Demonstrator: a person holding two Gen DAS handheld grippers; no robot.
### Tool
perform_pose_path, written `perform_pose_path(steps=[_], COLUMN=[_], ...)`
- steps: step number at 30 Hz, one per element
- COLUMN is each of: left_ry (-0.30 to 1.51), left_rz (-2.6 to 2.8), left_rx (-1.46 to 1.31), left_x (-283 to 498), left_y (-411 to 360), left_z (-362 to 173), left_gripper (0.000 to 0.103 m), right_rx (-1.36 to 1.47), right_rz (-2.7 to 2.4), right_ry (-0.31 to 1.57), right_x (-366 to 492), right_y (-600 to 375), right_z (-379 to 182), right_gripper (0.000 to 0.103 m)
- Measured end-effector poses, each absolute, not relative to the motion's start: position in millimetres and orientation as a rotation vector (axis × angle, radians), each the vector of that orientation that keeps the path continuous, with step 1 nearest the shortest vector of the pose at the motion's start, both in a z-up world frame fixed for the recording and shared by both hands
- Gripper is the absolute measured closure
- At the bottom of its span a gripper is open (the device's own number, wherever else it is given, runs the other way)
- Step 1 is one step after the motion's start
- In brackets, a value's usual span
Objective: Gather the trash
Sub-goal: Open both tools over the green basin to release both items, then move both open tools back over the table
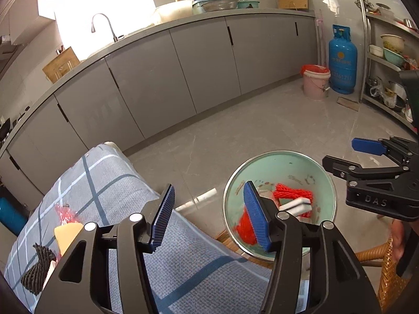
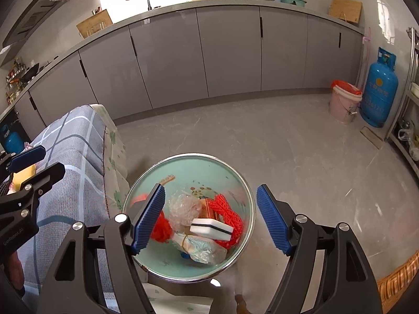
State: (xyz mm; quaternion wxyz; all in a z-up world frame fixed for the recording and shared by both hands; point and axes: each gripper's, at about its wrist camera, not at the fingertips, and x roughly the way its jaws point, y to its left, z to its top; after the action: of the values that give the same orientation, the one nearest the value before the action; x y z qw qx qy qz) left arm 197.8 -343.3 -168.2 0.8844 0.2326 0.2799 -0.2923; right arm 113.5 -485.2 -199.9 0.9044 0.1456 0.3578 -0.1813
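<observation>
A mint-green trash bin (image 2: 230, 180) with a metal rim stands on the floor beside the table; it also shows in the left wrist view (image 1: 322, 183). Inside lie red foam netting (image 2: 227, 209), a white sponge block (image 2: 212, 228), crumpled clear plastic (image 2: 183, 209) and a wrapped packet (image 2: 201, 248). My right gripper (image 2: 214, 222) is open and empty right above the bin. My left gripper (image 1: 212, 217) is open and empty over the table's edge. On the checked cloth (image 1: 112, 183) lie a yellow wedge (image 1: 66, 235), black foam netting (image 1: 39, 269) and a red net scrap (image 1: 65, 213).
Grey kitchen cabinets (image 1: 183, 60) run along the far wall. A pink bucket (image 1: 315, 82) and a blue gas cylinder (image 1: 342, 60) stand at the far right, next to a metal shelf rack (image 1: 387, 60). A wicker chair (image 1: 387, 269) is at lower right.
</observation>
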Motion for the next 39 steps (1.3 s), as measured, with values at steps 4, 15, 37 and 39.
perform_pose_path(steps=[4, 15, 37, 39], left_ry=[0.574, 0.579, 0.638, 0.645], left_rz=[-0.594, -0.564, -0.421, -0.408], left_rx=[0.483, 0.434, 0.305, 0.294], left_x=[196, 192, 195, 196], left_y=[-335, -311, -205, -193], left_z=[-167, -159, -160, -161], left_gripper=[0.039, 0.03, 0.03, 0.03], right_rx=[0.3, 0.308, 0.275, 0.273], right_rz=[-0.368, -0.33, -0.199, -0.189], right_ry=[0.739, 0.726, 0.745, 0.749], right_x=[111, 111, 138, 142], right_y=[-476, -448, -356, -347], right_z=[-198, -185, -176, -176], right_gripper=[0.029, 0.027, 0.026, 0.025])
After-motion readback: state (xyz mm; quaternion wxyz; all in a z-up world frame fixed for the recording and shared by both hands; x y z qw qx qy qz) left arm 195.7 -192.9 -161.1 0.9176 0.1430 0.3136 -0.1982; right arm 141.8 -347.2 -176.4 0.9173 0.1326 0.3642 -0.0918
